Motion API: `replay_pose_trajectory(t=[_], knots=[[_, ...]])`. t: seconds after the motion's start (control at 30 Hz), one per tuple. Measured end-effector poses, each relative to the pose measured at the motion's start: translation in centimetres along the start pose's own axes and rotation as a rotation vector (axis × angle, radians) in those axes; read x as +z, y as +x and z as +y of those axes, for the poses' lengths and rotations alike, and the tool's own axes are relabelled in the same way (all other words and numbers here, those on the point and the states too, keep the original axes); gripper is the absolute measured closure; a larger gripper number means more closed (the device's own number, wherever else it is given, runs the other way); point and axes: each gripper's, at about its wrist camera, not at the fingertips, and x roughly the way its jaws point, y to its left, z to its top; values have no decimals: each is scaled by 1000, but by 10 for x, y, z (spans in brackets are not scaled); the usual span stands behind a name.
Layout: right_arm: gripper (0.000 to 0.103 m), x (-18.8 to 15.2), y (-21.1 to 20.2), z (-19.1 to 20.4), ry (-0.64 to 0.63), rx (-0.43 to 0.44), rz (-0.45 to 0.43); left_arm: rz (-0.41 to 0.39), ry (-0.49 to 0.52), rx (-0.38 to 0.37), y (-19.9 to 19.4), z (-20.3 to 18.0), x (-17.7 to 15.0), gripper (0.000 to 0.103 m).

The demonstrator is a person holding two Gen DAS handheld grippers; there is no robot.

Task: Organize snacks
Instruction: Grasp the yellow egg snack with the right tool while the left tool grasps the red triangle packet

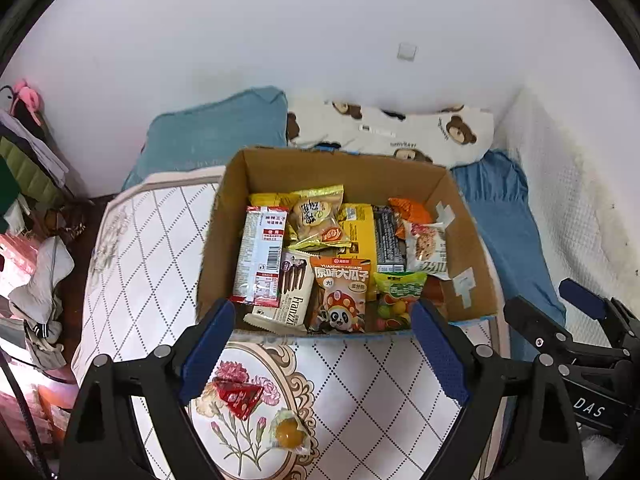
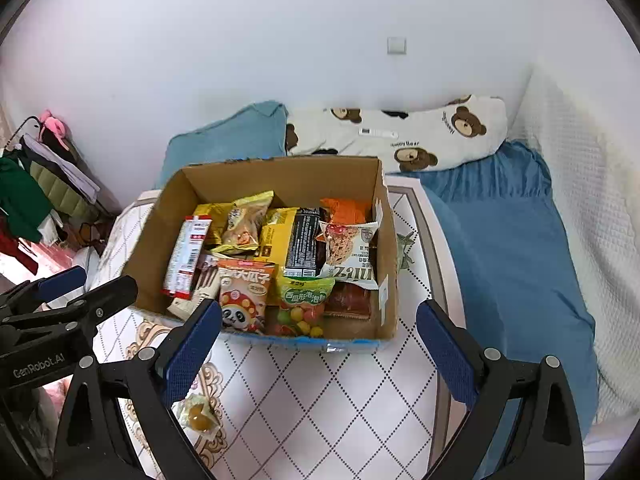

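With the cardboard box (image 1: 464,236) already packed with snack packets, two items lie loose on the quilted mat (image 1: 360,392): a red triangular packet (image 1: 238,396) and a clear-wrapped yellow sweet (image 1: 289,432). Judged next step: descend squarely over one and pinch it by the wrapper edge. Left gripper (image 1: 322,352) and right gripper (image 2: 320,354) both stand with jaws apart and empty, angled steeply downward, side by side before the box.
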Motion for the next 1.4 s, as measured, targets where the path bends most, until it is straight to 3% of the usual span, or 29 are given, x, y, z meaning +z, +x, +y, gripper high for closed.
replay_pose_trajectory(t=[0.23,0.37,0.53,0.7,0.8,1.0,1.1,1.17,1.3,1.4], knots=[[3,-16,-47,2,9,34,-65,-67,-15,-3,-40,-1,-19,13],[3,-39,-48,3,3,43,-39,-63,-39,25,-45,10,-40,13],[3,-97,13,2,15,42,144,54,-85,112,-9,42,-94,13],[3,-172,111,5,23,34,387,228,-133,208,49,78,-150,13],[3,-203,149,8,19,15,471,294,-154,247,72,95,-173,13],[0,-226,175,12,-16,-43,477,335,-192,296,89,126,-193,13],[2,-221,171,22,-55,-57,539,321,-188,315,90,137,-190,13],[10,-208,144,32,-7,55,478,306,-189,317,87,143,-187,13],[12,-188,119,71,82,311,422,281,-179,345,83,155,-177,13],[33,-187,136,100,114,382,459,278,-169,363,84,164,-170,13]])
